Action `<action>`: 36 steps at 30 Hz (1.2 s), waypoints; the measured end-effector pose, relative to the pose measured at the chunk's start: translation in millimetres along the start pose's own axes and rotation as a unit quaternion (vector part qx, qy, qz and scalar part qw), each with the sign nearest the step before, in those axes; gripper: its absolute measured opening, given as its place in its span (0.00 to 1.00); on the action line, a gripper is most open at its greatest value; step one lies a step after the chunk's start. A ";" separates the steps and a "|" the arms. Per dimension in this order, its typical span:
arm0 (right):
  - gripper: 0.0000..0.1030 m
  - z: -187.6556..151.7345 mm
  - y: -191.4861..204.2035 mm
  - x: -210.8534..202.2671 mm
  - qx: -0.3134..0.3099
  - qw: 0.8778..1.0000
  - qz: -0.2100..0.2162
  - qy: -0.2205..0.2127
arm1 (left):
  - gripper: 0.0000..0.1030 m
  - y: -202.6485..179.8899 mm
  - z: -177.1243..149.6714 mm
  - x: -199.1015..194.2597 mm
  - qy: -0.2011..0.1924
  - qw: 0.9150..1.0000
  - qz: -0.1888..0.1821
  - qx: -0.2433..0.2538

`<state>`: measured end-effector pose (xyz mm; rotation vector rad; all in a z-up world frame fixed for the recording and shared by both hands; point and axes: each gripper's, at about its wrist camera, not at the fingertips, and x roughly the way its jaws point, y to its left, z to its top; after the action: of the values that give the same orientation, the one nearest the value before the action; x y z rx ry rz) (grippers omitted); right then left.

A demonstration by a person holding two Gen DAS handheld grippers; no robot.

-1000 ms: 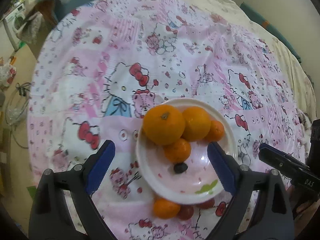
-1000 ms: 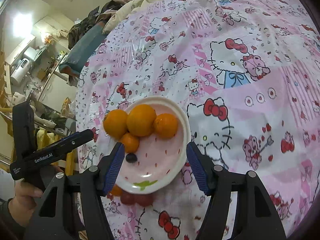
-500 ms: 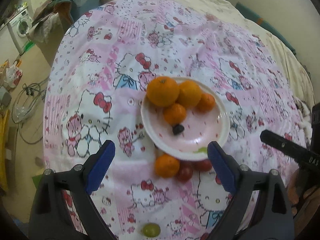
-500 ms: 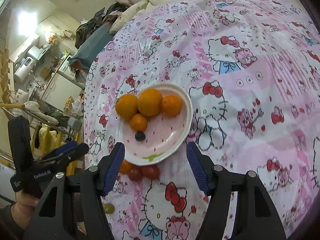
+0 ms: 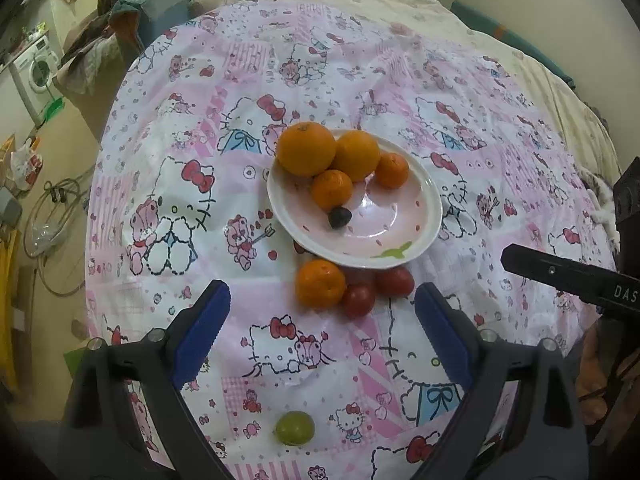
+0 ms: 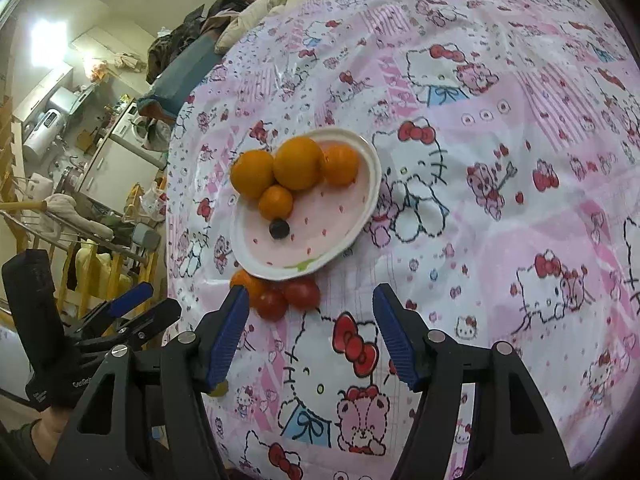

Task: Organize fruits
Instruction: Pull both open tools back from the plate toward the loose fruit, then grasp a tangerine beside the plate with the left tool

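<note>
A white plate (image 5: 424, 236) (image 6: 360, 224) with a pink floor holds several oranges (image 5: 306, 148) (image 6: 298, 162) and one dark grape (image 5: 340, 217) (image 6: 279, 228). On the cloth just in front of its rim lie a small orange (image 5: 320, 288) (image 6: 242, 280) and red tomatoes (image 5: 394, 282) (image 6: 302, 293). A green grape (image 5: 294, 428) rests nearer, between my left fingers. My left gripper (image 5: 320, 322) hovers open and empty short of the small orange. My right gripper (image 6: 310, 328) is open and empty too, just short of the tomatoes.
A pink cartoon-print cloth (image 5: 248, 92) (image 6: 500, 160) covers the round table. The other gripper shows at each view's edge: the right one (image 5: 568, 276), the left one with a hand (image 6: 100, 320). Beyond the table's left edge are a washing machine (image 5: 36, 72), clothes and cables.
Both grippers have drawn back from the plate, which now sits farther up in both views. The fruit in front of the plate and the green grape have come into view.
</note>
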<state>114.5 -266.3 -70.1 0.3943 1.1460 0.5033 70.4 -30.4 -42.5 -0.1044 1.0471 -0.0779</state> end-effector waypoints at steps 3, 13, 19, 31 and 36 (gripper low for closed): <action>0.66 -3.2 -6.2 6.3 0.015 1.000 -0.014 0.006 | 0.89 1.4 -1.0 4.9 0.003 1.000 0.004 -0.005; 0.66 3.3 -23.5 15.3 0.064 0.998 -0.021 0.007 | 0.88 12.9 -13.8 41.0 0.074 0.997 0.016 -0.023; 0.66 3.7 -27.3 15.7 0.074 0.997 -0.022 0.009 | 0.77 -12.6 -16.2 70.7 0.100 0.995 0.022 0.020; 0.66 3.7 -38.5 11.2 0.098 0.995 -0.016 0.007 | 0.49 24.4 4.6 100.6 0.124 0.985 -0.019 -0.116; 0.66 3.7 -37.1 9.2 0.093 0.995 -0.018 0.005 | 0.33 17.9 3.6 102.7 0.130 0.984 -0.044 -0.113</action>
<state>127.4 -291.8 -95.8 0.5330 1.2110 0.3684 125.0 -24.2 -131.2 -0.3544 1.3108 -0.0536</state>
